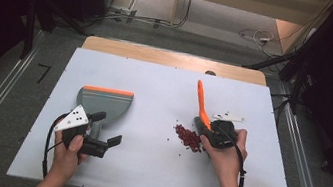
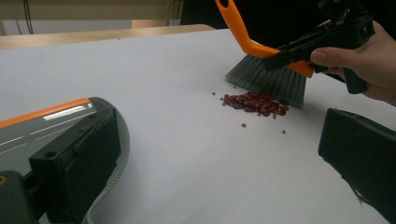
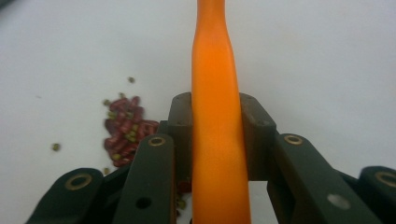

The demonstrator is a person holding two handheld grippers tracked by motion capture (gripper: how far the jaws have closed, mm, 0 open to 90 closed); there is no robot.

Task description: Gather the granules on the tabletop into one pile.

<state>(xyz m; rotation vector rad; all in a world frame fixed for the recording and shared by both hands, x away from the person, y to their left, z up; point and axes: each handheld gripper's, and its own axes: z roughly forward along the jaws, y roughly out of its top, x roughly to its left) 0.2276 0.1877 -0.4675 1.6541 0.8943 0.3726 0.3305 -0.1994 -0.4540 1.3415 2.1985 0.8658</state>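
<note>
Sweeping too fast risked scattering the beans (image 1: 189, 138) past the dustpan (image 1: 104, 101), since your right claw (image 3: 219, 135) pinched the brush (image 1: 201, 104) while your left claw (image 1: 106, 137) gaped wide.

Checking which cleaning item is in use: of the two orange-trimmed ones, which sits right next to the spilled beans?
The brush, bristles against the beans; the dustpan lies apart, left.

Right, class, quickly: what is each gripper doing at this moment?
Left gripper: open, jaws apart beside the dustpan, gripping nothing.
Right gripper: shut on the orange brush handle, bristles at the beans.
</note>
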